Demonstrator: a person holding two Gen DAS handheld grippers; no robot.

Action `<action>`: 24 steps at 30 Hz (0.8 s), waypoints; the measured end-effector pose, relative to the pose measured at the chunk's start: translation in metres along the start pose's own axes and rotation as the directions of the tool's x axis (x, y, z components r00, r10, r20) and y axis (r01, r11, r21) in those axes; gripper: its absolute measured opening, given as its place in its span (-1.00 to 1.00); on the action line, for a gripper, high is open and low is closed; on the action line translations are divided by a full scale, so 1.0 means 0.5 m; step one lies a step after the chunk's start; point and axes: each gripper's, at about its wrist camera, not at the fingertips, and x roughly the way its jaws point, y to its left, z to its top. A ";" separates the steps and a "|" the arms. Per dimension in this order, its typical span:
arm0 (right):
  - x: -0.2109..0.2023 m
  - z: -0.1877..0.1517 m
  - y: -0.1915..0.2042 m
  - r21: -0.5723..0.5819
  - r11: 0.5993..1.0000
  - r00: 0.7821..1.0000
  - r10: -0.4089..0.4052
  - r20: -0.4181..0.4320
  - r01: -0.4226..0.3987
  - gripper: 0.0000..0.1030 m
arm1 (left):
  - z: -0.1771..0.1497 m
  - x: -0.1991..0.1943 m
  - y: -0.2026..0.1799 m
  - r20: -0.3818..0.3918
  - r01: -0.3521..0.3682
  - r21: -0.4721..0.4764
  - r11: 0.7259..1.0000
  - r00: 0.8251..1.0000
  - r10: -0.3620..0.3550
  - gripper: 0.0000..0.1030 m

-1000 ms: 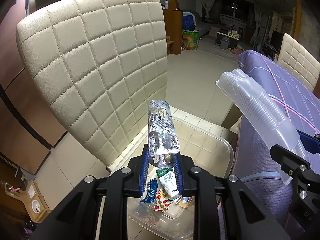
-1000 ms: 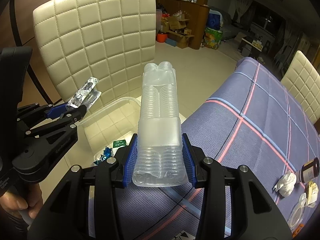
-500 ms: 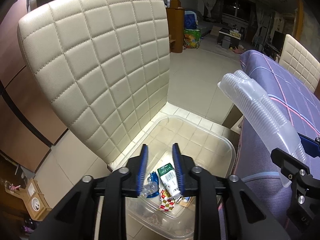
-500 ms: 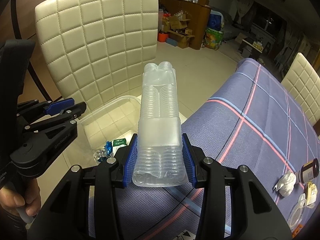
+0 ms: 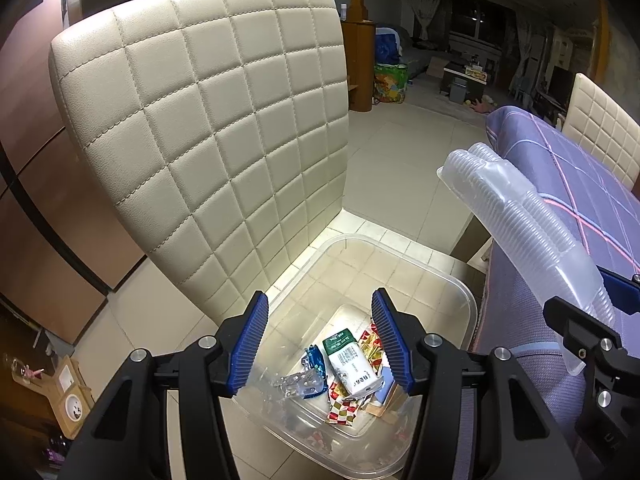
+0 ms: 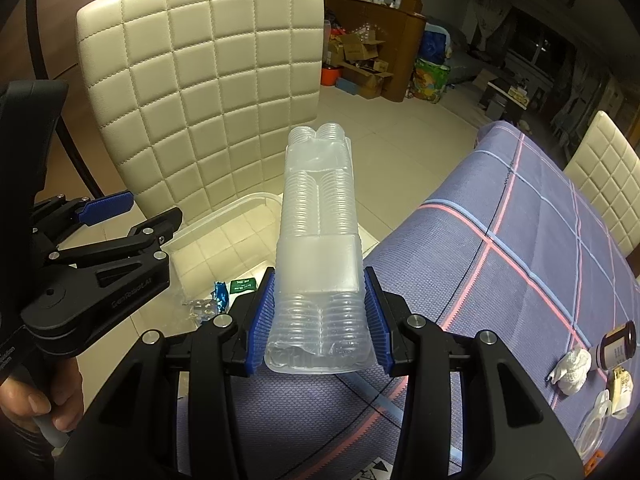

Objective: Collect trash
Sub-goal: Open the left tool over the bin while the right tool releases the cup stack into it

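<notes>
A clear plastic bin [image 5: 452, 280] sits on the tiled floor beside the table. My left gripper [image 5: 320, 304] hangs over it; its jaws are opening and nothing is between them. A silver blister pack [image 5: 298, 380] lies in the bin beside a blue wrapper [image 5: 314, 356], a white and green box [image 5: 350, 362] and checked wrappers. My right gripper [image 6: 320, 288] is shut on a clear ribbed plastic tray [image 6: 318, 216], held over the table's corner. The left gripper [image 6: 132, 216] and the bin [image 6: 224, 212] also show in the right wrist view.
A cream quilted chair back [image 5: 208, 128] stands right behind the bin. The table has a purple checked cloth [image 6: 520, 248]; at its right edge lie a crumpled tissue [image 6: 570, 366], a brown bottle [image 6: 616, 346] and small packaging. A hand [image 6: 36, 404] holds the left gripper's handle.
My left gripper let go of the silver blister pack, which fell into the bin, and its jaws spread wider. The right gripper kept still with the clear tray.
</notes>
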 end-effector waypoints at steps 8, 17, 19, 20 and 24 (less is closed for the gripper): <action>-0.003 0.002 0.007 -0.007 1.000 1.000 0.005 0.003 -0.005 -0.15 | -0.003 0.000 0.006 -0.001 0.002 -0.005 1.000 1.000 -0.002 0.03; -0.002 0.004 0.010 -0.009 1.000 1.000 0.005 0.004 -0.005 -0.14 | -0.006 -0.001 0.014 -0.003 -0.002 -0.017 1.000 1.000 0.002 0.03; -0.002 0.006 0.011 -0.009 1.000 1.000 0.002 0.006 -0.002 -0.13 | -0.005 0.001 0.016 -0.004 -0.002 -0.020 1.000 1.000 0.002 0.03; -0.002 0.006 0.010 -0.008 1.000 1.000 0.004 0.005 -0.004 -0.11 | -0.006 0.000 0.017 -0.004 -0.003 -0.022 1.000 1.000 0.002 0.03; -0.003 0.009 0.006 0.009 1.000 1.000 0.006 0.006 -0.006 0.32 | -0.006 0.000 0.016 -0.005 0.000 -0.019 1.000 1.000 0.000 0.03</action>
